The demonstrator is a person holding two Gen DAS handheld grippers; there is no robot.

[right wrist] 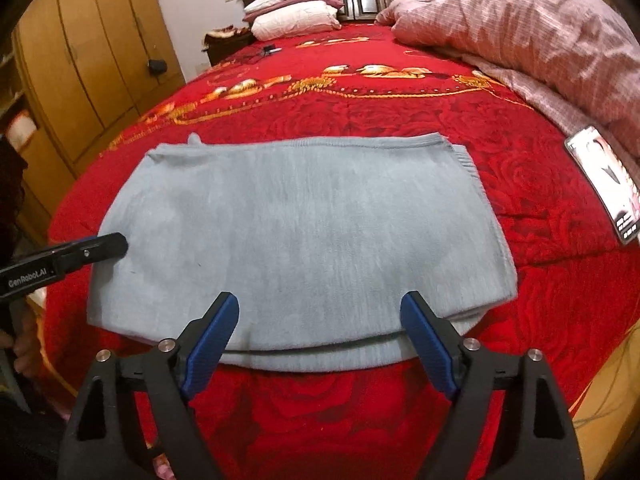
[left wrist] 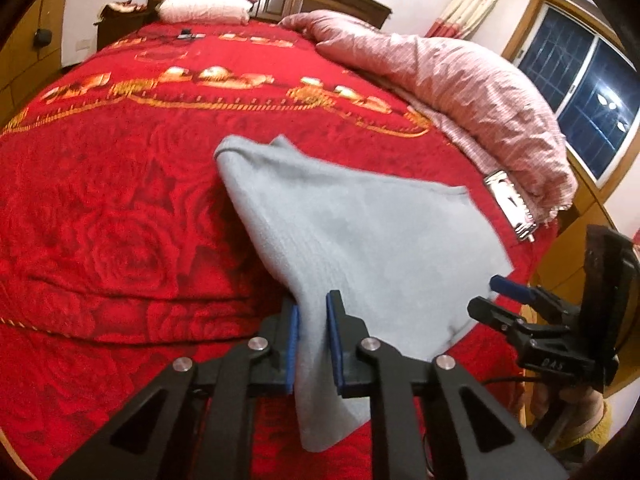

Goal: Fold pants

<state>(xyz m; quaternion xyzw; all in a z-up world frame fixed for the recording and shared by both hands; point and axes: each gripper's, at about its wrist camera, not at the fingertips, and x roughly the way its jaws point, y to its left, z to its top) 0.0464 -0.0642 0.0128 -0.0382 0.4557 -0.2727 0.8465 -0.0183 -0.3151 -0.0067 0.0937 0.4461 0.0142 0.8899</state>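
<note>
1. Our left gripper pinches a corner of the grey pants.
2. Our right gripper hovers, jaws wide.
3. The folded pants lie near the bed's foot edge.

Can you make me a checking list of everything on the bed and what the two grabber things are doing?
Surface: red rose-patterned bedspread.
Job's things: folded pale grey-blue knit pants, near the bed's front edge.
Clutter: smartphone by the rumpled pink quilt; stacked pillows.
Grippers: left gripper shut on the pants' edge; right gripper open above the near edge.
Cables: thin dark cable by the right gripper.
Surroundings: wooden wardrobe, dark window.
</note>
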